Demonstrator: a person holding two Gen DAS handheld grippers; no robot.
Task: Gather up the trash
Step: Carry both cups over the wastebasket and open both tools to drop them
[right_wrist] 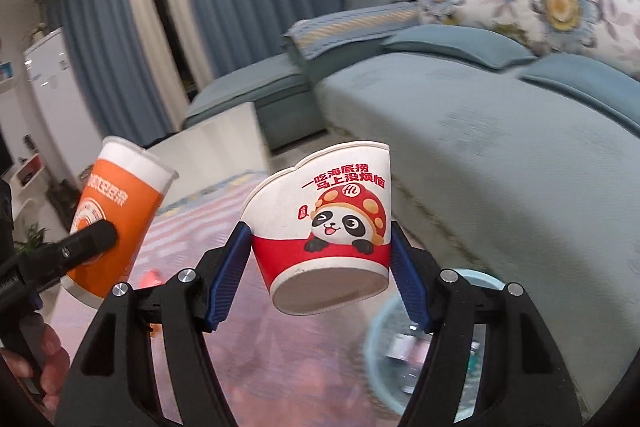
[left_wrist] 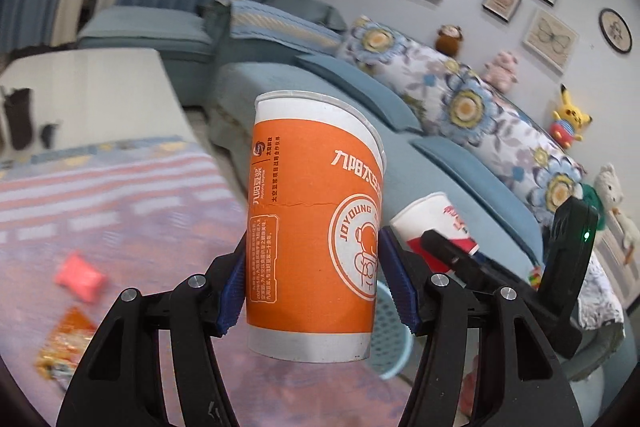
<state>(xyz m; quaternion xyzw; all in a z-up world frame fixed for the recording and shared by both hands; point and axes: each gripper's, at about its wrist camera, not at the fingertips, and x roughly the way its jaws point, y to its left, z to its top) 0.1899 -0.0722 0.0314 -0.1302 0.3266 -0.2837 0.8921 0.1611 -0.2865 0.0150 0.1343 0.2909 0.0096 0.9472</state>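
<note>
My left gripper (left_wrist: pixel 314 279) is shut on a tall orange and white paper cup (left_wrist: pixel 316 227), held upright in the air; the cup also shows in the right wrist view (right_wrist: pixel 116 219). My right gripper (right_wrist: pixel 320 267) is shut on a short red and white panda cup (right_wrist: pixel 332 223), its rim squashed; it also shows in the left wrist view (left_wrist: pixel 436 223). A light blue mesh trash basket (right_wrist: pixel 404 355) stands on the floor below the right gripper, and in the left wrist view (left_wrist: pixel 394 339) below both cups.
A pink packet (left_wrist: pixel 80 277) and an orange snack wrapper (left_wrist: pixel 64 343) lie on the striped rug (left_wrist: pixel 120 207). A blue sofa (right_wrist: pixel 500 155) with floral cushions runs along the right. A white table (left_wrist: pixel 88 95) stands behind the rug.
</note>
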